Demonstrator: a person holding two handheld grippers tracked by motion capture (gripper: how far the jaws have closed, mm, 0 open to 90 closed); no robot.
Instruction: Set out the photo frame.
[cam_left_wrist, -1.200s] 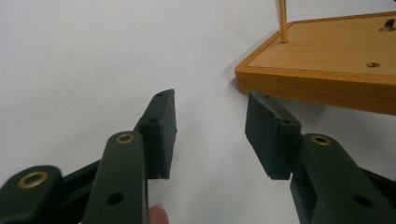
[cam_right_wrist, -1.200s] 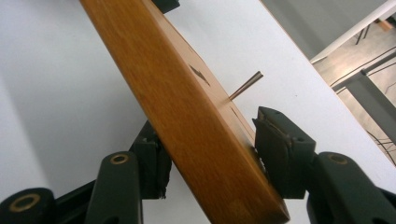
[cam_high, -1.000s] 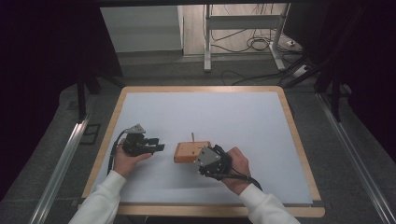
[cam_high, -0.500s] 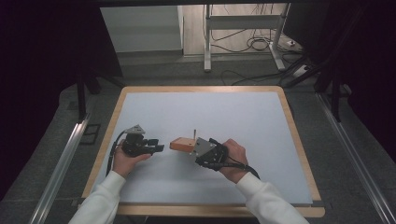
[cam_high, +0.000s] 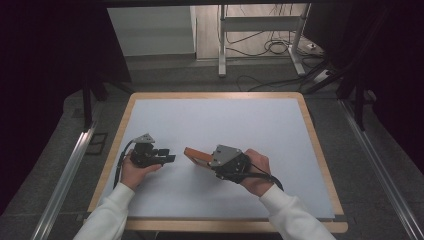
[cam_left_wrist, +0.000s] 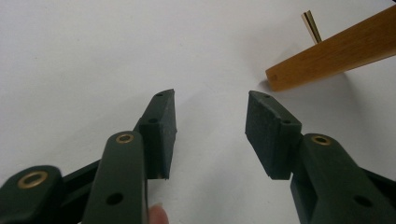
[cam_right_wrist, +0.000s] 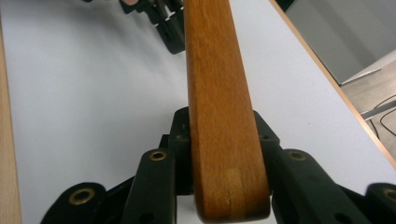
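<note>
The surface (cam_high: 280, 125) is a white sheet in a light wooden frame. The right tongs (cam_high: 207, 161) are clamped on a wooden block (cam_high: 196, 156), one pad on each long side, as the right gripper view confirms (cam_right_wrist: 219, 116). In the high view the block sits just left of the right hand (cam_high: 255, 167), near the middle front of the surface, pointing toward the left tongs (cam_high: 170, 159). Whether it rests on the sheet or is raised cannot be told there.

The left tongs (cam_left_wrist: 210, 126) stand wide apart with nothing between the pads (cam_left_wrist: 268, 128), low over bare white sheet. The left hand (cam_high: 131, 170) grips them from behind.

The left gripper view shows the block's end (cam_left_wrist: 327, 56) tilted, one corner down near the sheet, and a thin brass-coloured pin (cam_left_wrist: 310, 25) rising behind it (too small to make out in the high view). The right gripper view shows the other tongs beyond the block's far end (cam_right_wrist: 168, 23).

Beyond the surface lie a floor with cables (cam_high: 270, 47) and a metal stand (cam_high: 222, 40).
</note>
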